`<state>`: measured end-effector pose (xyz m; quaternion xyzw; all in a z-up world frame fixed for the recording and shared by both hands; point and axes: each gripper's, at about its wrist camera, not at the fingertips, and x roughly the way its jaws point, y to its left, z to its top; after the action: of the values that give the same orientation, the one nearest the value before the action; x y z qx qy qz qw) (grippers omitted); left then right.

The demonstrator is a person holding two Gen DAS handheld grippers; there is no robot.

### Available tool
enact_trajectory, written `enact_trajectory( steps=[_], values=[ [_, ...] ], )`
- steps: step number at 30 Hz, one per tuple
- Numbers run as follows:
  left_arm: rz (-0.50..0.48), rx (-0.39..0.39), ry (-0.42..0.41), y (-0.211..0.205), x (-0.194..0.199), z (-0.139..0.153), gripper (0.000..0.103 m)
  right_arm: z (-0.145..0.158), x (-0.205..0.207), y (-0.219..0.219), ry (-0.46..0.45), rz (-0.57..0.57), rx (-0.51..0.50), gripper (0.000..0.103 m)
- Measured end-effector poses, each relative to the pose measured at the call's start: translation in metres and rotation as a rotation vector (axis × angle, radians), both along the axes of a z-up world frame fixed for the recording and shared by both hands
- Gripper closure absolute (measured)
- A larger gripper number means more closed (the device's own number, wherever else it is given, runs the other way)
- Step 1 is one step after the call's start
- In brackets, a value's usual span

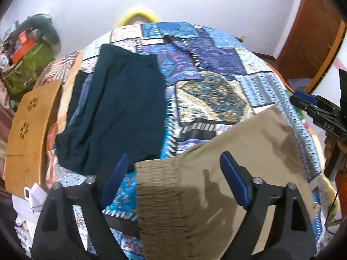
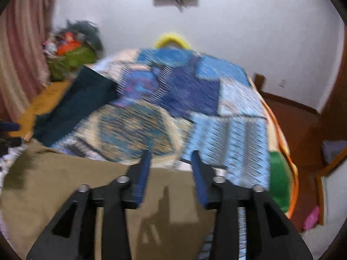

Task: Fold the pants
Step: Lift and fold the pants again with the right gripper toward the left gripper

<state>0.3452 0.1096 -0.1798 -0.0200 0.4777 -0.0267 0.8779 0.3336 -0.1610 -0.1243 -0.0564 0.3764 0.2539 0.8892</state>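
Nearest, in the lower middle of the left wrist view: left gripper (image 1: 173,164), 2 blue fingers (image 1: 233,176) spread wide and released, nothing between them, hovering over the elastic waistband of the khaki pants (image 1: 216,173). Pants lying flat across the lower half of both frames on the quilt (image 1: 216,65), waistband edge at lower center of the left view, cloth running off toward the lower right. In the right wrist view, heavily blurred: right gripper (image 2: 170,156) at lower center, fingers apart with a clear gap, gripping nothing, poised above the pants' far edge (image 2: 65,173). Same tool visible at the right edge of the left view. Farther back, at left center: dark teal garment (image 1: 121,108), just beside the pants. Beyond, at upper left: green bag (image 1: 23,69) under clutter; yellow object (image 1: 138,17) at the quilt's far end. Likely trouble: closing on only 1 layer of the waistband, leaving the lower layer behind and skewing the fold; pinching quilt along with cloth; dragging the teal garment if the fold sweeps leftward.
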Motion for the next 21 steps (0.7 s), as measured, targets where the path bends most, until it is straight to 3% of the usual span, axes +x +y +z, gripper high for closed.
enact_trajectory(
  steps=[3, 7, 14, 21],
  values=[
    [-0.020, 0.001, 0.034, -0.009, 0.005, -0.007, 0.011, 0.003, -0.011, 0.026, 0.058, 0.100, 0.066, 0.054],
    [-0.043, 0.021, 0.125, -0.018, 0.012, -0.030, 0.011, -0.014, -0.019, 0.061, 0.166, 0.196, 0.102, 0.050],
    [-0.088, 0.070, 0.193, -0.018, 0.001, -0.068, 0.011, -0.084, -0.031, 0.100, 0.443, 0.302, 0.038, 0.048],
    [-0.090, 0.082, 0.160, -0.012, -0.024, -0.068, 0.009, -0.088, -0.054, 0.085, 0.427, 0.309, 0.021, 0.047]
  ],
)
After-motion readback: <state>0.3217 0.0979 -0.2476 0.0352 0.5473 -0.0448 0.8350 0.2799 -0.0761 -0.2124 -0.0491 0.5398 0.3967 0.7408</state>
